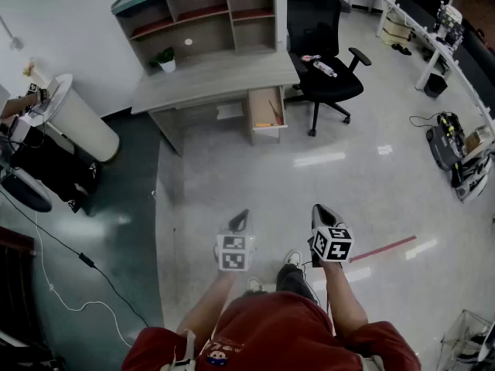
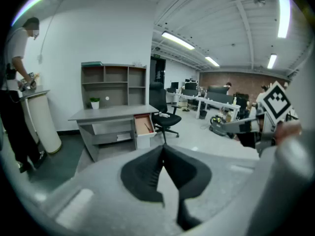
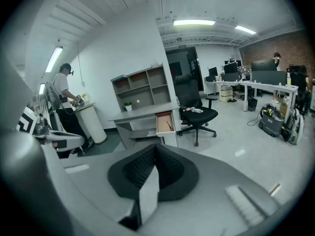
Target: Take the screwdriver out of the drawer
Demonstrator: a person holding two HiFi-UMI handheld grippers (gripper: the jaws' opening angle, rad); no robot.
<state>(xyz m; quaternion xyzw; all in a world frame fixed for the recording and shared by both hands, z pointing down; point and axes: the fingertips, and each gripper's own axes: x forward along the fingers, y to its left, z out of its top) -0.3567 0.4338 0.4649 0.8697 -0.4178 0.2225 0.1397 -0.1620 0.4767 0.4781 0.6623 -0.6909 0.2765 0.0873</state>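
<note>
The grey desk point(image 1: 216, 79) stands far ahead across the floor, with its wooden drawer point(image 1: 267, 113) pulled open at the right end. A thin screwdriver point(image 1: 275, 108) lies inside it, also seen as a dark sliver in the left gripper view point(image 2: 147, 126) and the right gripper view point(image 3: 169, 124). My left gripper point(image 1: 241, 221) and right gripper point(image 1: 323, 211) hang side by side over bare floor, far short of the desk. Both point forward and a little down. The jaws of each are shut with nothing between them point(image 2: 163, 149) point(image 3: 156, 148).
A black office chair point(image 1: 326, 77) with a bottle on its seat stands right of the drawer. A white round stand point(image 1: 80, 120) and a person point(image 3: 63, 100) are at the left. Cables point(image 1: 69, 261) trail over the dark floor; a red strip point(image 1: 383, 248) lies by my right.
</note>
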